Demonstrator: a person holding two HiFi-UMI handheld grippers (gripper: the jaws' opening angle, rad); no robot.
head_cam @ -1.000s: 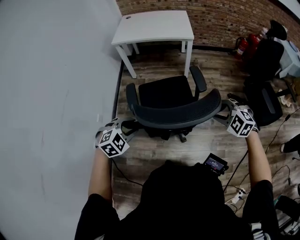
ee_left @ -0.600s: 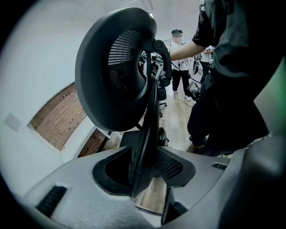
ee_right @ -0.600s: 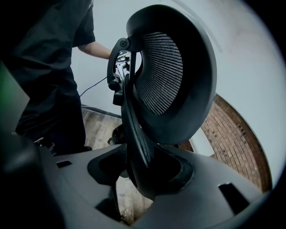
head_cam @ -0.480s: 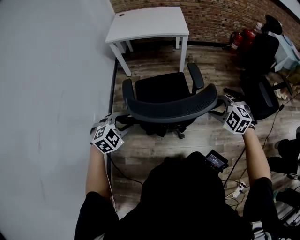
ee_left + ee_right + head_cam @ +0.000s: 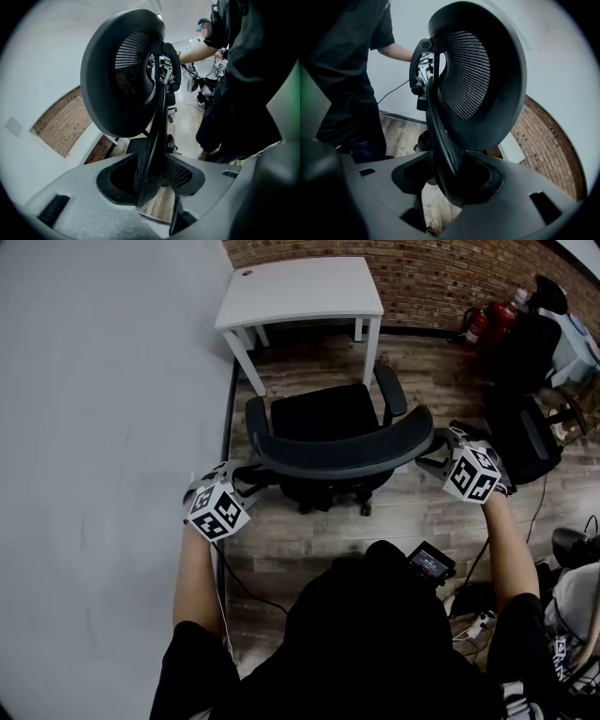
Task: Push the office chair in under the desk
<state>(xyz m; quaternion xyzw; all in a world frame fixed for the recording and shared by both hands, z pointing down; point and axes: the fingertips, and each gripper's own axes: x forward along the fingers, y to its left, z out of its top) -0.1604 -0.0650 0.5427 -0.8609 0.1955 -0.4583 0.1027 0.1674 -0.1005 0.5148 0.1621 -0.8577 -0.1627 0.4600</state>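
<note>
A black mesh office chair (image 5: 323,413) stands on the wood floor facing the white desk (image 5: 300,292), its seat just short of the desk's front legs. I hold its curved backrest (image 5: 342,454) at both ends. My left gripper (image 5: 248,474) is shut on the backrest's left edge (image 5: 117,84), which runs down between the jaws of the left gripper (image 5: 150,180). On the other end my right gripper (image 5: 433,460) is shut on the right edge (image 5: 483,79), which sits deep in the right gripper (image 5: 447,180).
A grey wall (image 5: 94,427) runs close along the left of the chair and desk. A brick wall (image 5: 441,273) stands behind the desk. Red fire extinguishers (image 5: 487,322), other black chairs (image 5: 525,352) and floor cables (image 5: 473,624) crowd the right side.
The left gripper and its end of the backrest have edged forward toward the desk. The right gripper has hardly moved.
</note>
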